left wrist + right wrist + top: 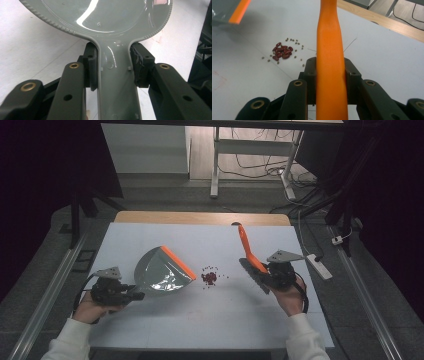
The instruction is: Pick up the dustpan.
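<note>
A grey dustpan [159, 271] with an orange front lip [178, 262] lies on the white table, its mouth facing a small heap of red beans [209, 278]. My left gripper [134, 296] is shut on the dustpan handle [115, 82], jaws pressed to both its sides. An orange-handled brush [248, 251] stands to the right of the beans, its dark bristle head [254, 275] low by the table. My right gripper [267, 272] is shut on the brush handle [330, 62]. In the right gripper view the beans [282, 52] lie ahead and left, with small greenish grains scattered around them.
The white tabletop [200, 320] has a wooden strip [200, 217] along its far edge. A white power strip [318, 266] lies at the table's right edge. Table legs and cables [260, 167] stand on the floor beyond. Faint reddish smears mark the table [219, 82].
</note>
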### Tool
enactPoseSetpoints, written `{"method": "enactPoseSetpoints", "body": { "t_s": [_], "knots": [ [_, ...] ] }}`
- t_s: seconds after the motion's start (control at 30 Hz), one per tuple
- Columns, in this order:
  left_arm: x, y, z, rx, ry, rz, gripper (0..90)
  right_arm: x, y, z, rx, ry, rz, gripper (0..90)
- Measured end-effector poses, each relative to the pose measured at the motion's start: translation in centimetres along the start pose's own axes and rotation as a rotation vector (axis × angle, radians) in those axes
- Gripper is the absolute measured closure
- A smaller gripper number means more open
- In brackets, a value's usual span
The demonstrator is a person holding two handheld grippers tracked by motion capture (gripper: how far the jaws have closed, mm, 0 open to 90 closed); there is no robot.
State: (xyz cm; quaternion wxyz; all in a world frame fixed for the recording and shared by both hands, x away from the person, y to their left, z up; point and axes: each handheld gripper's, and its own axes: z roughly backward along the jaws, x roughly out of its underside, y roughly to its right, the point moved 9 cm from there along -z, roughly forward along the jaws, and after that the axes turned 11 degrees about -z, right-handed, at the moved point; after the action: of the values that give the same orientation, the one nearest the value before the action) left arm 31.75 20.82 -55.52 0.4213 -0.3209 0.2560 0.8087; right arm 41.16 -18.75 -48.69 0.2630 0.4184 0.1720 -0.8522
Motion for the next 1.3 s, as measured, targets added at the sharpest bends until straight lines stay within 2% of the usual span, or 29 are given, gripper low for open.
{"method": "enactPoseSetpoints", "body": {
  "t_s": [0.5,0.63,0.73,0.77,1.3],
  "knots": [
    [-0.2,1.6,-1.5,0.051,-0.061,-0.057,61.1,-0.6,-0.3,-1.2,-0.016,-0.007,0.008,69.9],
    [-0.3,2.2,-1.7,0.058,-0.074,-0.057,61.1,-0.7,-0.4,-1.5,-0.020,-0.009,0.009,69.9],
    [-0.7,2.8,-1.8,0.067,-0.076,-0.072,61.1,-0.8,-0.4,-1.8,-0.022,-0.009,0.007,69.9],
    [-0.7,3.1,-2.0,0.077,-0.089,-0.088,61.2,-0.7,-0.4,-2.1,-0.022,-0.016,0.009,69.9],
    [-0.6,4.4,-3.5,0.104,-0.148,-0.091,61.1,-0.7,-0.9,-4.3,-0.030,-0.047,0.017,69.9]
  ]
}}
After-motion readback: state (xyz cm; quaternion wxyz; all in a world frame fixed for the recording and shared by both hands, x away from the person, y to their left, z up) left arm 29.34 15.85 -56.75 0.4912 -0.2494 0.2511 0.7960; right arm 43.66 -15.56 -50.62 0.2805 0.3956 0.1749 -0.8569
